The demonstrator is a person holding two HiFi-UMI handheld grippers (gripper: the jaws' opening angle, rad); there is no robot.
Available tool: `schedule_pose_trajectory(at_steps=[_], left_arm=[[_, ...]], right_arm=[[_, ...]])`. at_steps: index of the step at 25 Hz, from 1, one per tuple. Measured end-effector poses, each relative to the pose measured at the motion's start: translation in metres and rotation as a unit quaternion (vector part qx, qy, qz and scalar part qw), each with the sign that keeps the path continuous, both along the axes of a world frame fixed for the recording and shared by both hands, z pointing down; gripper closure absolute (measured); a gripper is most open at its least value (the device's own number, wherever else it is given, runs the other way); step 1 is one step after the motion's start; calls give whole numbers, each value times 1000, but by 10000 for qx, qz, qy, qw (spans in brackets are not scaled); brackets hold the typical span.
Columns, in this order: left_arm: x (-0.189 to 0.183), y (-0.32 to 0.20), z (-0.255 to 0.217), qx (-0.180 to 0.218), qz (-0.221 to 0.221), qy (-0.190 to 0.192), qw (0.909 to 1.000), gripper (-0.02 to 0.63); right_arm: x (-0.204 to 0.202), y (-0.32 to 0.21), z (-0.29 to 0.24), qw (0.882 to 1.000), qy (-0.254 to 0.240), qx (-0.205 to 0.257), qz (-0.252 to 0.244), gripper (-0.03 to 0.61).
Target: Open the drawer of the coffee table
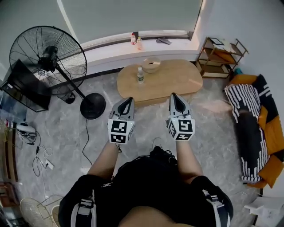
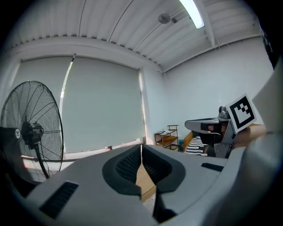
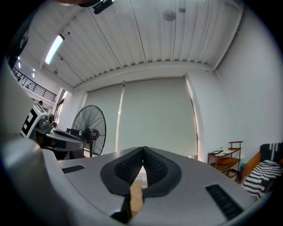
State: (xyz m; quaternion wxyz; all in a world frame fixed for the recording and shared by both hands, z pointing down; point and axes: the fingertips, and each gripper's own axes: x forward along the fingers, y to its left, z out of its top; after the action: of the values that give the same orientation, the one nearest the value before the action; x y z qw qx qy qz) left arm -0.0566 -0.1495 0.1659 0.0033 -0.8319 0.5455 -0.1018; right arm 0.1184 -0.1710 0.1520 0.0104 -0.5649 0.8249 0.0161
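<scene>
The coffee table (image 1: pixel 177 82), a smooth oval of pale wood with its long axis laid across the view and its drawer not to be seen, is placed on the floor (image 1: pixel 213 133) straight ahead of the left hand-held gripper (image 1: pixel 128 101) and right hand-held gripper (image 1: pixel 175 95), both clenched empty and about equally near.

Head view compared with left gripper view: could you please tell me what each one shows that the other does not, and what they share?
Only the head view: the bottle and bowl on the coffee table, and the cables on the floor. Only the left gripper view: the ceiling with its strip light, and a close look along the left gripper, jaws shut with nothing between them. Both: the standing fan, the wooden shelf, the right gripper and the striped sofa cover.
</scene>
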Motion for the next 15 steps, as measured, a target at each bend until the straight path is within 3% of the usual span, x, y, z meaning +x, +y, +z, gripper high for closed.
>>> schedule_pose_trajectory(at_steps=[8,15], left_arm=[[52,-152,-2,-293,-512,17,9983,588],[53,-188,-3,-287,-836,126,9960,588]], right_arm=[[56,-162,3,9984,33,-275,-489,561],[62,-215,0,9959,28,-321,-844,561]])
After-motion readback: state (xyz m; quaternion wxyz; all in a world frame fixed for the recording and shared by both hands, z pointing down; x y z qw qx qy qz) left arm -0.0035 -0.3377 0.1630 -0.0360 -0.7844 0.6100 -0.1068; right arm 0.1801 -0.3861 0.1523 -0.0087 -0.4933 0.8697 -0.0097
